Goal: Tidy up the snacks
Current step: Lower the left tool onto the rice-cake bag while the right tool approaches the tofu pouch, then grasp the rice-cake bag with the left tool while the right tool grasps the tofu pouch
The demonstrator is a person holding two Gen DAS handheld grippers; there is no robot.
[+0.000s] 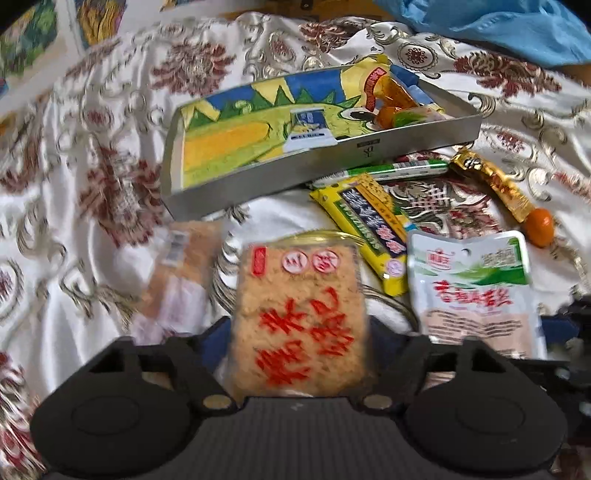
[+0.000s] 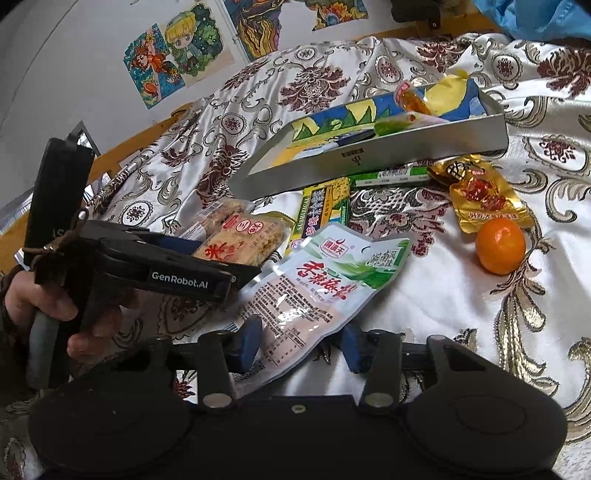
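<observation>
My left gripper [image 1: 299, 343] is shut on a tan rice cracker pack with red characters [image 1: 299, 317], held above the cloth; it also shows in the right wrist view [image 2: 240, 240]. My right gripper [image 2: 299, 347] has its blue fingers [image 2: 249, 343] on both sides of a white and green pouch [image 2: 314, 291], and I cannot tell whether they press it. The pouch also shows in the left wrist view [image 1: 472, 295]. A silver tray [image 1: 332, 166] with a dinosaur picture holds a few snacks at its right end.
On the patterned cloth lie a yellow bar [image 1: 373, 225], a green stick pack [image 1: 388, 170], a gold packet [image 2: 484, 195], a mandarin [image 2: 500, 245] and a pale wrapped snack [image 1: 177, 273]. Blue fabric [image 1: 509, 26] lies at the back right. Drawings hang on the wall [image 2: 177, 55].
</observation>
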